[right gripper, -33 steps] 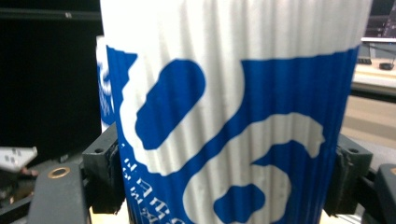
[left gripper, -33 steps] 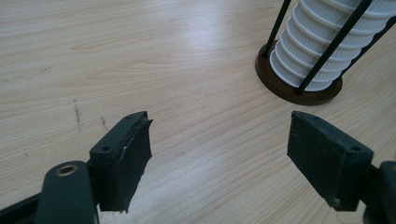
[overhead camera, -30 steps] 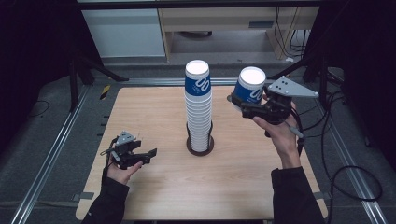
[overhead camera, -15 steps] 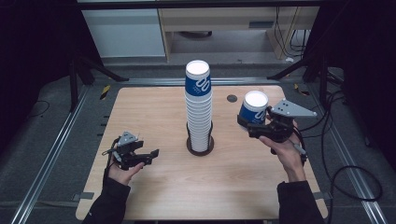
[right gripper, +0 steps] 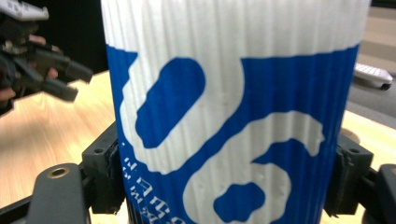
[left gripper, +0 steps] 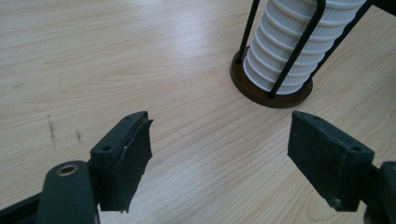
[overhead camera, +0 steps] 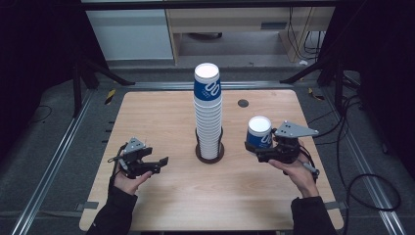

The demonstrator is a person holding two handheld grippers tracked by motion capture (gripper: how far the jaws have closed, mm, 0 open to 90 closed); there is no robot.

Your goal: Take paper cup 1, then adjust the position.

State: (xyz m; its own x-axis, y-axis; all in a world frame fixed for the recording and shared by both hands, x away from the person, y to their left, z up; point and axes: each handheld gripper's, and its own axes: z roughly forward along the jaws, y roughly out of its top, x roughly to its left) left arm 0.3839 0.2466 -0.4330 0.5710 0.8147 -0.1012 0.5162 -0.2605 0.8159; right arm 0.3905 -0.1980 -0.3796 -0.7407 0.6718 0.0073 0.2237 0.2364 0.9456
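A tall stack of blue-and-white paper cups (overhead camera: 207, 112) stands bottom-up in a black wire holder (overhead camera: 210, 155) at the table's middle. Right of it, my right gripper (overhead camera: 257, 147) is shut on a single cup (overhead camera: 259, 132), held bottom-up low over the table. In the right gripper view the pads press both sides of this ribbed cup (right gripper: 233, 116). My left gripper (overhead camera: 156, 164) rests low at the left, open and holding nothing. The left gripper view has its jaws wide apart (left gripper: 219, 154), pointing toward the stack (left gripper: 299, 46) and its brown base (left gripper: 261, 91).
A small black round hole (overhead camera: 242, 103) sits in the wooden tabletop (overhead camera: 161, 112) behind the right hand. Metal rails (overhead camera: 58, 161) run along both sides of the table, and cables (overhead camera: 362, 181) lie on the floor at the right.
My right gripper has come down with the cup, from about the height of the stack's top to just above the table. The left gripper has stayed where it was.
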